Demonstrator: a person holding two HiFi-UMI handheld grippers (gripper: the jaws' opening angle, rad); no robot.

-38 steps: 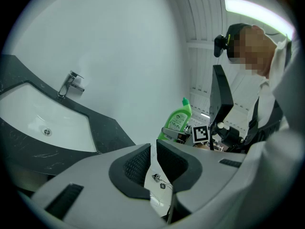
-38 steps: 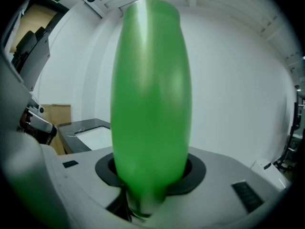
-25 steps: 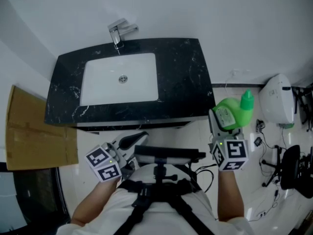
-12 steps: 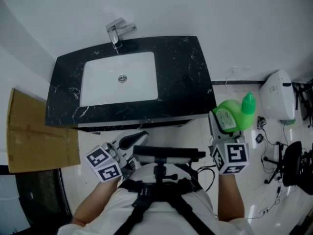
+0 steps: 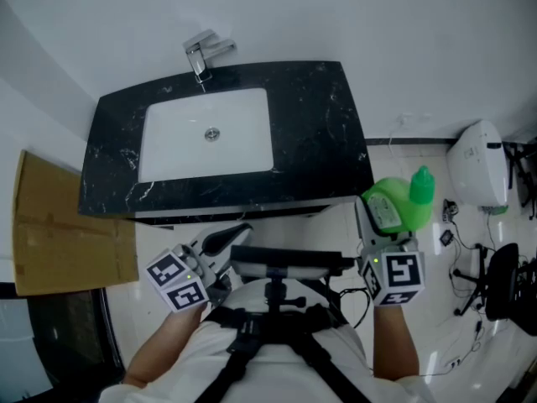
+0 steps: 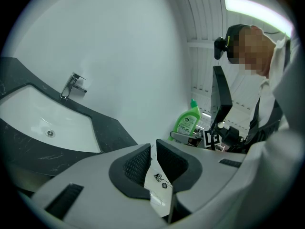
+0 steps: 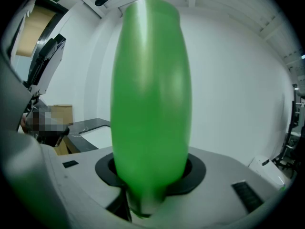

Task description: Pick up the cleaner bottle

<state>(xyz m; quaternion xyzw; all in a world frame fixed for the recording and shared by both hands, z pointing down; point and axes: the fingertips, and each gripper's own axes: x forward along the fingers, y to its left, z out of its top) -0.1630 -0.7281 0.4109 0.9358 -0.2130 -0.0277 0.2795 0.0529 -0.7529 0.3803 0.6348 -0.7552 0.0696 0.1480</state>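
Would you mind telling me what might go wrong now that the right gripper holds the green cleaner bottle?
1. The right gripper clamps the smooth, rounded cleaner bottle near one end only, so it may slip or swivel.
2. The bottle hangs beside the black counter, above the floor, so a slip would likely mean a fall.

Basin [image 5: 207, 133] in counter [image 5: 323, 133], tap [image 5: 204, 54] behind; cleaner bottle [image 5: 398, 206] right

A black marble tabletop [image 5: 319, 133] has a white basin [image 5: 207, 133] sunk into its left half, with a chrome tap [image 5: 204, 55] at the back edge. Brown cardboard [image 5: 67, 225] lies past its left edge. Past the right edge sits a white appliance [image 5: 477, 168], possibly a heater, near loose cables [image 5: 457, 267].
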